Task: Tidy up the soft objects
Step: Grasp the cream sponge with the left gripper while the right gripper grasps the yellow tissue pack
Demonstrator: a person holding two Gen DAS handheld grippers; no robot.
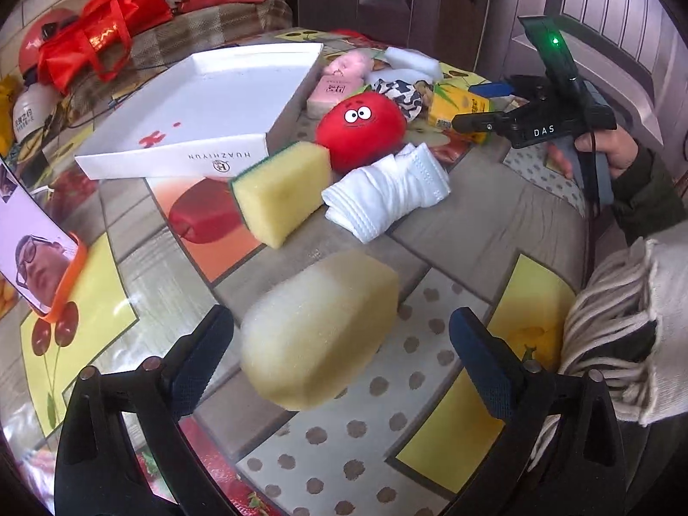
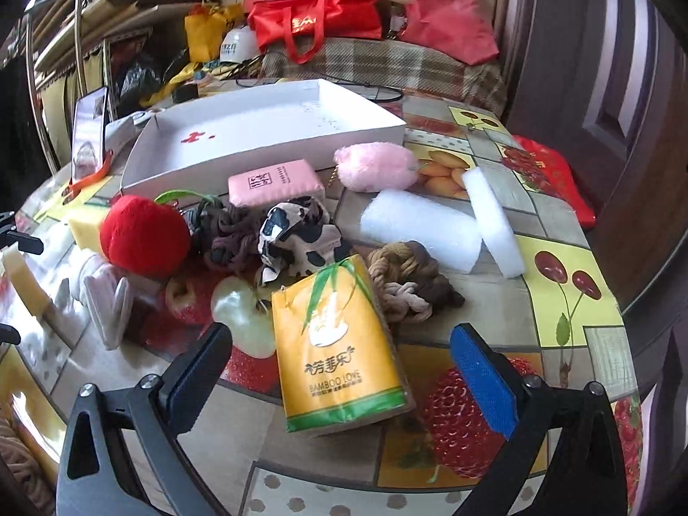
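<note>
A pale yellow sponge (image 1: 320, 335), blurred, shows between the fingers of my left gripper (image 1: 339, 316), which is open and touches it on neither side. Beyond it lie a yellow-green scouring sponge (image 1: 284, 191), a folded white cloth (image 1: 387, 193) and a red plush with eyes (image 1: 361, 129). The empty white box (image 1: 193, 99) stands at the back left. My right gripper (image 2: 339, 333) is open around a yellow tissue pack (image 2: 339, 352) without touching it. Behind the pack are a rope knot (image 2: 408, 275), a cow-print scrunchie (image 2: 296, 232), a pink tissue pack (image 2: 275, 182) and a pink plush (image 2: 374, 165).
Two white foam blocks (image 2: 419, 230) lie at the right of the pile. A phone on an orange stand (image 1: 34, 249) is at the table's left edge. Red bags (image 2: 314, 21) sit on the couch behind. A hand (image 1: 602, 146) holds the right gripper; scarf fringe (image 1: 610, 335) hangs near the left one.
</note>
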